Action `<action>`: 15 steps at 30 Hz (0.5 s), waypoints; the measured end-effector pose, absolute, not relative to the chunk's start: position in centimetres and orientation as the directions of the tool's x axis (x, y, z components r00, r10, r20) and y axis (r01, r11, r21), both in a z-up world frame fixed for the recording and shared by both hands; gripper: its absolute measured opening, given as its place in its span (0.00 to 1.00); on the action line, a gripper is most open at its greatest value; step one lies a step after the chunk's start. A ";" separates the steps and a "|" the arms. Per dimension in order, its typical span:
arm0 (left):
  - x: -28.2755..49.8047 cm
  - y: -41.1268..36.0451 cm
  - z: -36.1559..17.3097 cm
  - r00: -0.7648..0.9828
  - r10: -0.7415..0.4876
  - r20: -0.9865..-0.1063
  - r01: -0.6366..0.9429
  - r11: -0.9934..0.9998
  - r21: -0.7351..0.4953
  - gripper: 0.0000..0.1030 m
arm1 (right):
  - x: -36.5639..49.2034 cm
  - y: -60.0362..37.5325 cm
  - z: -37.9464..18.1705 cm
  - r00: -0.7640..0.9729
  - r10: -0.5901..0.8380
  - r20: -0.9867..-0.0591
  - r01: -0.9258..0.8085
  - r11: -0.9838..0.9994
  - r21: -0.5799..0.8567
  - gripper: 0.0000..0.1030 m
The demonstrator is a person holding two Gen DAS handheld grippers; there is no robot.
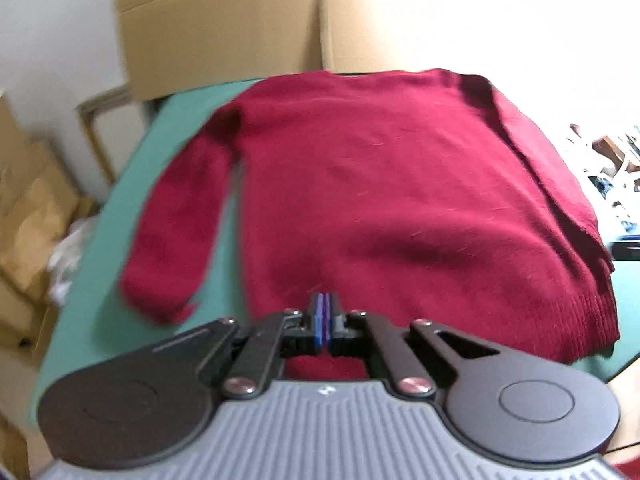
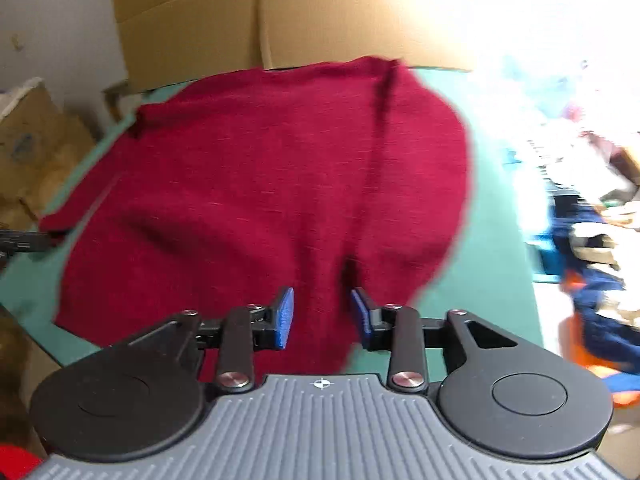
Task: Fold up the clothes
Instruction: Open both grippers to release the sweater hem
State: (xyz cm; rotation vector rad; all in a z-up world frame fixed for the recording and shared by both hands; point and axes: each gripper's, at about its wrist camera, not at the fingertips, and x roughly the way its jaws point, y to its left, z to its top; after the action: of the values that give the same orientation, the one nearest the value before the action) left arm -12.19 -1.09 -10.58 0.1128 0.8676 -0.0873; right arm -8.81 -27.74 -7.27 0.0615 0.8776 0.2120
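red sweater (image 1: pixel 380 184) flat, neckline far, left hand-held gripper (image 1: pixel 325 322) closed empty, right hand-held gripper (image 2: pixel 322 318) part-open

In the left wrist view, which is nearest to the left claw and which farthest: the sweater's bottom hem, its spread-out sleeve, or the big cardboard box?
1. Bottom hem: nearest the left claw, along the near edge.
2. Spread-out sleeve: farther, on the left over the green table cover.
3. Cardboard box: farthest, behind the table.

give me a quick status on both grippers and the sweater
Left gripper shut, nothing visibly pinched. Right gripper open over hem. Dark red knit sweater flat on green table cover. Nothing in the way.
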 end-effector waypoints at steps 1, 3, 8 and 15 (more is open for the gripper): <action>-11.4 -2.1 -11.5 0.637 -0.018 -0.770 0.134 0.987 0.088 0.03 | -7.9 -27.2 -7.7 0.609 0.227 -0.760 -0.170 0.973 0.155 0.30; -10.5 -2.7 -13.2 0.611 0.022 -0.791 0.132 0.983 0.129 0.07 | -6.6 -26.5 -8.9 0.588 0.228 -0.776 -0.176 0.973 0.152 0.28; -11.0 -0.8 -15.8 0.588 0.062 -0.807 0.096 0.985 0.146 0.23 | -5.6 -30.8 -10.8 0.594 0.028 -0.804 -0.003 0.999 0.032 0.28; -12.4 0.5 -14.6 0.604 0.043 -0.796 0.079 0.990 0.114 0.25 | -7.9 -33.6 -8.4 0.655 0.031 -0.755 0.062 0.994 0.094 0.33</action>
State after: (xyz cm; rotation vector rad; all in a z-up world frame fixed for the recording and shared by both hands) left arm -12.37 0.46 -14.56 0.1426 0.9229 -0.0207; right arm -7.93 -33.55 -8.36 0.1152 0.8572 -0.0177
